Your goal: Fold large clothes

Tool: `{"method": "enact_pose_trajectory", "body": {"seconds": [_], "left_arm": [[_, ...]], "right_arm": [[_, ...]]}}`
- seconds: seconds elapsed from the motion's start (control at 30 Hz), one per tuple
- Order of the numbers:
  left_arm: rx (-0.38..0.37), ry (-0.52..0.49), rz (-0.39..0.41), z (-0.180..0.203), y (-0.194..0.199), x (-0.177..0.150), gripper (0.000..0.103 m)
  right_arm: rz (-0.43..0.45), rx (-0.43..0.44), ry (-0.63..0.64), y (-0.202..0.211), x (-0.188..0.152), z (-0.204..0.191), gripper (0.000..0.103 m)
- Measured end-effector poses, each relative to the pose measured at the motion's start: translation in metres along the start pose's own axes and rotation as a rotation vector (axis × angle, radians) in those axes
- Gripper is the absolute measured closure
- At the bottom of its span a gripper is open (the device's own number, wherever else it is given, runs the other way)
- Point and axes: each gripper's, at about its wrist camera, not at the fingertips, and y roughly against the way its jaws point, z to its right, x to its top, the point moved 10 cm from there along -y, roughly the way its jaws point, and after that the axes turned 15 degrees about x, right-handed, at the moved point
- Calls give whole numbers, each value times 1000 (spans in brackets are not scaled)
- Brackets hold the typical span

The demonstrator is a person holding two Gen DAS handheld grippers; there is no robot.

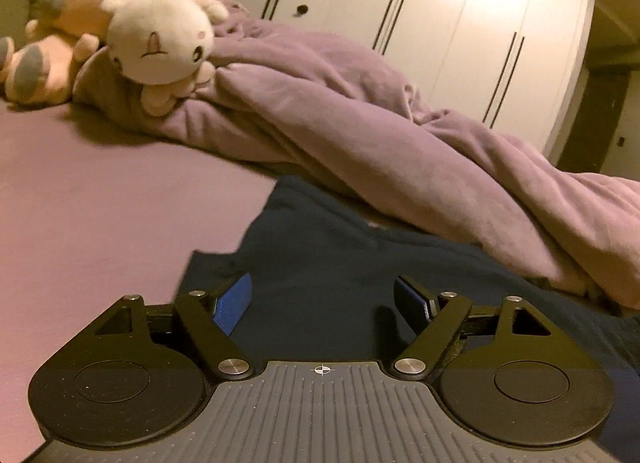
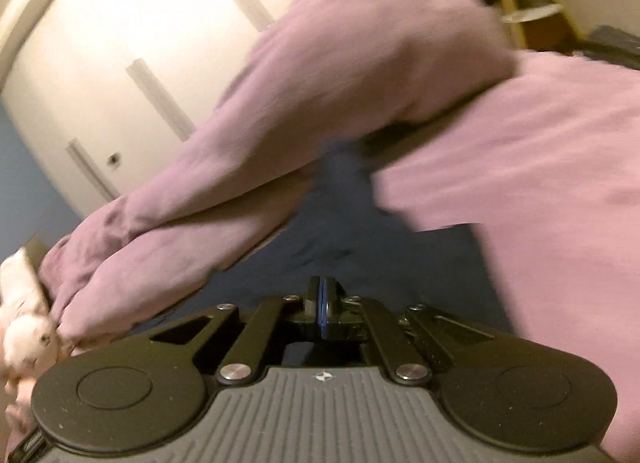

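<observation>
A dark navy garment [image 1: 344, 263] lies spread on the purple bed sheet [image 1: 100, 191]. My left gripper [image 1: 324, 303] is open, low over the garment's near part, blue pads [image 1: 234, 305] wide apart with cloth between and under them. In the right wrist view the same navy garment [image 2: 360, 247] lies ahead. My right gripper [image 2: 323, 303] is shut, its blue pads pressed together just above the cloth. I cannot tell whether any cloth is pinched between them. That view is blurred by motion.
A rumpled purple duvet [image 1: 380, 123] lies along the far side of the garment, also in the right wrist view [image 2: 320, 83]. Two plush toys [image 1: 160, 31] sit at the bed's head. White wardrobe doors [image 1: 460, 23] stand behind.
</observation>
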Motion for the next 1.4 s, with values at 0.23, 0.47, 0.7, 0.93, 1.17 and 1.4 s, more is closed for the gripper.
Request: {"method": "enact_pose_trajectory", "body": {"seconds": [0.23,0.47,0.7,0.93,1.17,1.4], "left_arm": [[139,-134,-88,-85,43,-15,7],[-65,-28,-286,-142,131,-50,9],[-205,171,-424,-112,128,-68,9],[-171,403,-515,-103,82,-76,14],[-168,541,-554,-104,62,-69,46],[-245,406,-486,-92,102,-36,65]], "right_arm": [[-19,-165,1,104,-5,13,92],[-78,-60,-189,215,-71,16,49],[-52,75,-530,195,-91,33,38],[36,92,-697,158,-76,45,39],[3,22,-678,130,-66,47,57],[-10,-84,-267,149,-44,-1,78]]}}
